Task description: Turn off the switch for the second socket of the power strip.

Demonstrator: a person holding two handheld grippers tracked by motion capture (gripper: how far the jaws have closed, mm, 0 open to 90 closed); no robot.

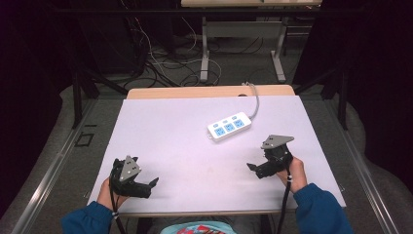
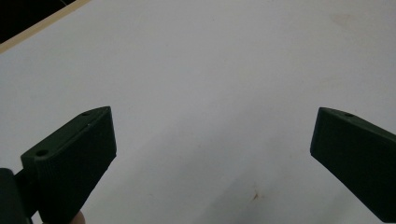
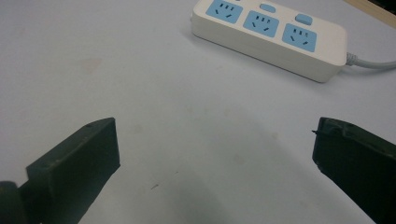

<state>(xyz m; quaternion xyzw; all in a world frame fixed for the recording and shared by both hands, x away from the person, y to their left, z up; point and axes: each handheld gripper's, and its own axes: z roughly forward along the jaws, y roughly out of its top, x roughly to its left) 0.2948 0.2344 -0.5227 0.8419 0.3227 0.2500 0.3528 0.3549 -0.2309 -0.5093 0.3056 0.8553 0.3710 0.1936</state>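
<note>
Nothing seems to be started yet. In the high view the white power strip (image 1: 229,126) with its three blue sockets lies a little right of the frame's centre on the pale table (image 1: 165,131), its grey cable (image 1: 255,100) running up toward the far edge, and no plug sits in any socket.

The right gripper (image 1: 252,168) hovers at the lower right, near the strip but apart from it; in the right gripper view its jaws stand wide with nothing between them, and the strip (image 3: 271,32) sits across the top of the frame, past the jaw tips.

The left gripper (image 1: 152,183) rests low at the lower left, well apart from the strip. In the left gripper view its jaws are also spread wide over bare tabletop.

I would judge that the whole job is still ahead: the reach to the strip, and whatever is to be done with it.
</note>
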